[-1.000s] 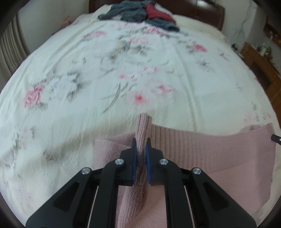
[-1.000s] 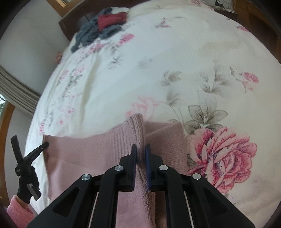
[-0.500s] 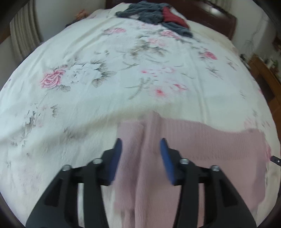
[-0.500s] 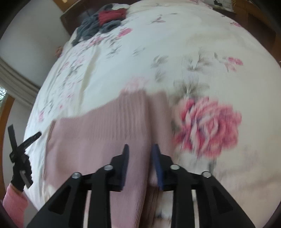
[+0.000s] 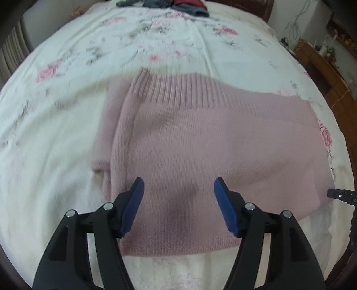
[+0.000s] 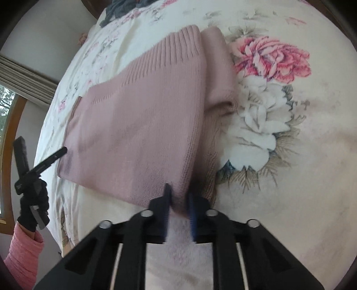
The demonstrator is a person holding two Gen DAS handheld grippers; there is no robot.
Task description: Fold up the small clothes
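Note:
A pink knitted sweater (image 5: pixel 200 138) lies folded flat on the floral bedspread (image 5: pixel 55 138), ribbed hem on the far side. My left gripper (image 5: pixel 179 180) hovers over its near half, open wide, with nothing between the blue pads. In the right wrist view the sweater (image 6: pixel 133 125) runs away to the left. My right gripper (image 6: pixel 179 193) sits at its near right corner, fingers close together with the folded edge pinched between them. A black-gloved hand (image 6: pixel 33 205) in a pink sleeve holds the left gripper (image 6: pixel 41 145) at the sweater's left end.
A heap of dark grey and red clothes (image 5: pixel 169 3) lies at the far end of the bed by the dark headboard. Wooden furniture (image 5: pixel 323 64) stands to the right of the bed. A window with a curtain (image 6: pixel 22 73) is on the left.
Both grippers let go of the ribbed hem they were pinching. The left one opened wide and drew back. The right one opened, moved to the near corner and narrowed on it.

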